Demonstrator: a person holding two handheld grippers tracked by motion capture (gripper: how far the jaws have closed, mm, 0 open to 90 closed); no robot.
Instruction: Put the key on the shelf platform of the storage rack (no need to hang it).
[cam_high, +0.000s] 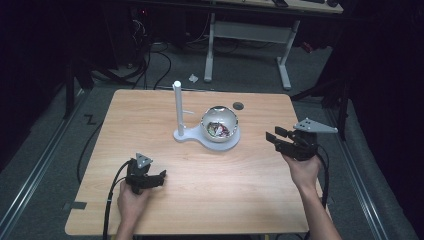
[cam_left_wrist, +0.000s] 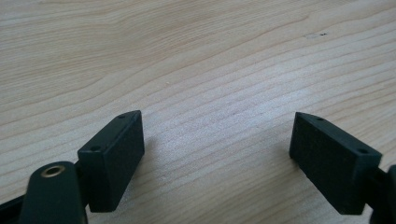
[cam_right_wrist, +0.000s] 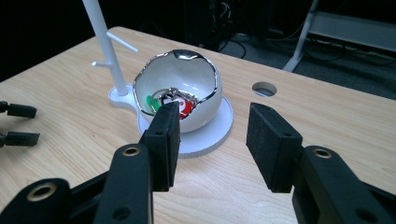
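A white egg-shaped bowl (cam_high: 219, 124) with a silver rim stands on a white base (cam_high: 186, 135) at the table's middle; small coloured items (cam_right_wrist: 180, 103) lie inside the bowl (cam_right_wrist: 205, 91). A white post (cam_high: 177, 102) with short pegs rises from the base's left end. My right gripper (cam_high: 274, 136) is open and empty to the bowl's right, pointing toward it; in its own view the right gripper (cam_right_wrist: 212, 135) has bare table between the jaws. Near the front left, my left gripper (cam_high: 161, 177) hovers low over the wood, and the left gripper (cam_left_wrist: 217, 140) stands open with nothing between the pads.
The wooden table (cam_high: 150, 115) has a round cable hole (cam_high: 238, 105) behind the bowl. Its right edge (cam_high: 302, 120) runs close to my right hand. Beyond the far edge stand a white desk frame (cam_high: 250, 32) and floor cables (cam_high: 150, 60).
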